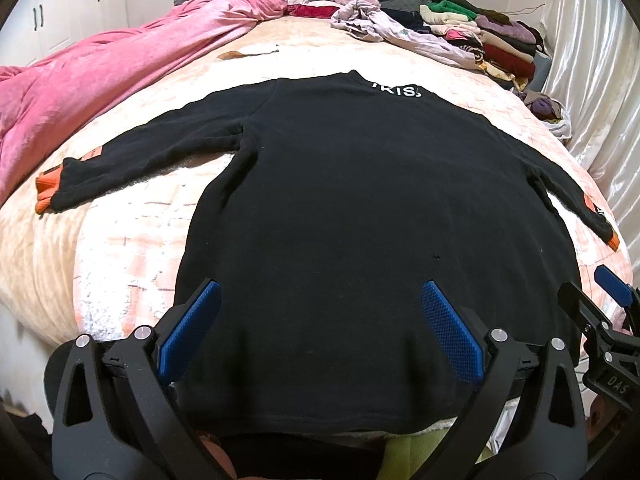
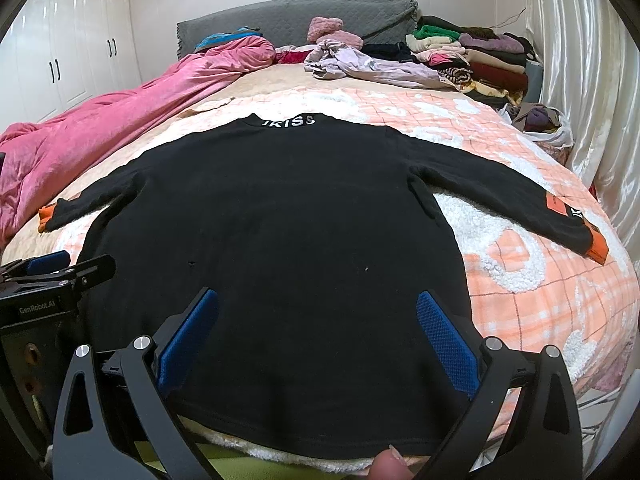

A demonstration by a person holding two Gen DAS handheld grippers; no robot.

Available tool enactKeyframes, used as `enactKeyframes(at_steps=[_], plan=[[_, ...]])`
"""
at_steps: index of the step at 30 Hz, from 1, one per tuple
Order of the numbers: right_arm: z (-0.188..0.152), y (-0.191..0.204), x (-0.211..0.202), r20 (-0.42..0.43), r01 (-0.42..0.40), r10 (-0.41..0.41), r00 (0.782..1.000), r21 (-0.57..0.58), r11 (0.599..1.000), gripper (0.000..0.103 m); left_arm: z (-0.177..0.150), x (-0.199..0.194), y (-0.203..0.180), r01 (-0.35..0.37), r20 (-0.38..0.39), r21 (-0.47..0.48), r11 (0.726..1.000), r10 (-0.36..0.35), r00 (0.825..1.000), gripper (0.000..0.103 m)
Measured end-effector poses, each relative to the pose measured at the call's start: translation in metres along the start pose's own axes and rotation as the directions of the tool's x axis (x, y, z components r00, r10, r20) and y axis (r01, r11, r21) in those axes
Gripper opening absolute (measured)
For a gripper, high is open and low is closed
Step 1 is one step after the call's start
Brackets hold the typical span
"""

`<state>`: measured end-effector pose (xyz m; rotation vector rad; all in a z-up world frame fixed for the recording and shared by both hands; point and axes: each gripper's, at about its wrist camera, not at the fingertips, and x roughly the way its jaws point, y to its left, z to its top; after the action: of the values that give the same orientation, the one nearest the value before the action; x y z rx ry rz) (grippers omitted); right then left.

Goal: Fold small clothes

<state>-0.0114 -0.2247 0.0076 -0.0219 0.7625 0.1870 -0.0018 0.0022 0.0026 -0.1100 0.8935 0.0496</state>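
A black long-sleeved top [image 1: 352, 200] [image 2: 280, 220] lies spread flat on the bed, collar with white letters at the far end, both sleeves out to the sides with orange cuffs [image 1: 46, 194] [image 2: 596, 250]. My left gripper [image 1: 320, 300] hovers open over the hem's left part, blue pads wide apart with nothing between them. My right gripper [image 2: 318, 308] hovers open over the hem's right part, likewise holding nothing. Each gripper shows at the edge of the other's view: the right gripper [image 1: 600, 312], the left gripper [image 2: 56, 276].
A pink quilt [image 1: 100, 92] lies bunched along the bed's left side. Stacked folded clothes [image 1: 492, 36] and a loose lilac garment [image 1: 400, 28] sit at the far right by the grey headboard [image 2: 288, 16]. A curtain [image 2: 592, 80] hangs on the right. A fingertip [image 2: 386, 466] shows below.
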Motion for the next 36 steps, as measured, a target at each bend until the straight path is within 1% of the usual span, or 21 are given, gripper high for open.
enactKeyframes(at_steps=[25, 31, 36], plan=[[0.001, 0.002, 0.0, 0.005, -0.005, 0.005, 1.0, -0.001, 1.0, 0.099, 0.001, 0.001, 0.0, -0.006, 0.003, 0.005, 1.0, 0.006, 1.0, 0.094], [0.003, 0.001, 0.001, 0.013, -0.006, 0.006, 1.0, 0.0, 1.0, 0.099, 0.006, 0.001, -0.007, -0.012, 0.007, 0.012, 1.0, 0.012, 1.0, 0.094], [0.011, -0.006, 0.005, 0.023, -0.003, 0.003, 1.0, 0.004, 1.0, 0.099, 0.015, 0.006, -0.014, -0.02, 0.009, 0.03, 0.999, 0.019, 1.0, 0.094]])
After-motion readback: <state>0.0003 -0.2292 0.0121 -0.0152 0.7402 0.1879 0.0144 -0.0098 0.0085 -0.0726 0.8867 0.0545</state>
